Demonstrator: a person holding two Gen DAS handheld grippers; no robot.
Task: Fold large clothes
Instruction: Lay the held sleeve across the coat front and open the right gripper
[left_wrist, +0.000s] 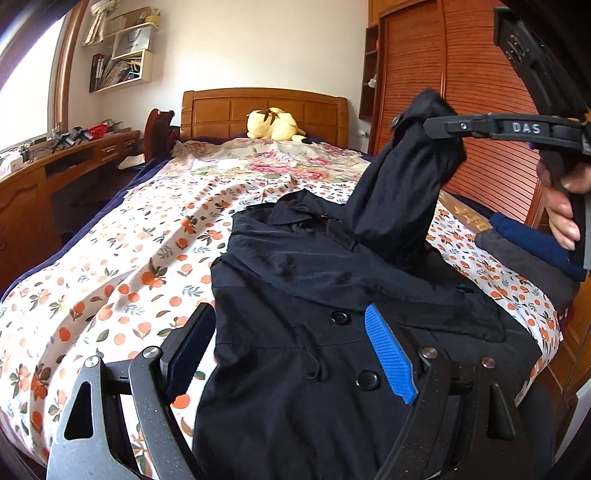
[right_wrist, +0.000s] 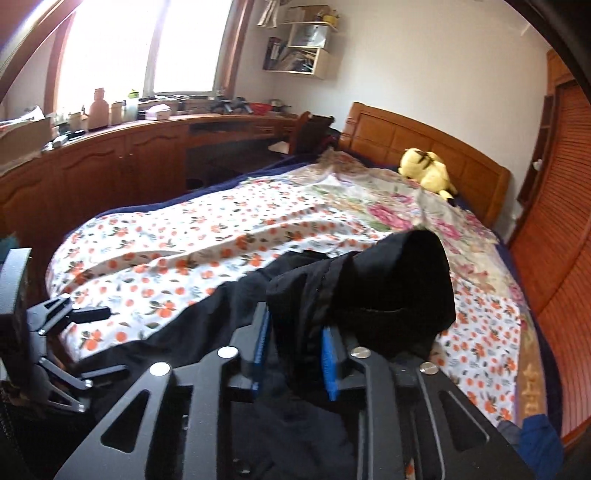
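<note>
black coat lies flat near the bed's foot edge on the orange-print sheet. right gripper is clamped on its sleeve, lifted up. left gripper hangs spread apart over the buttons. plenty of bare sheet leftward.

Jacket matt black cloth; headboard glossy wood.

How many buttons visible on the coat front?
2. One button sits mid-chest on the coat; another button is lower, beside the left gripper's blue pad. More may be hidden under folds.
</note>
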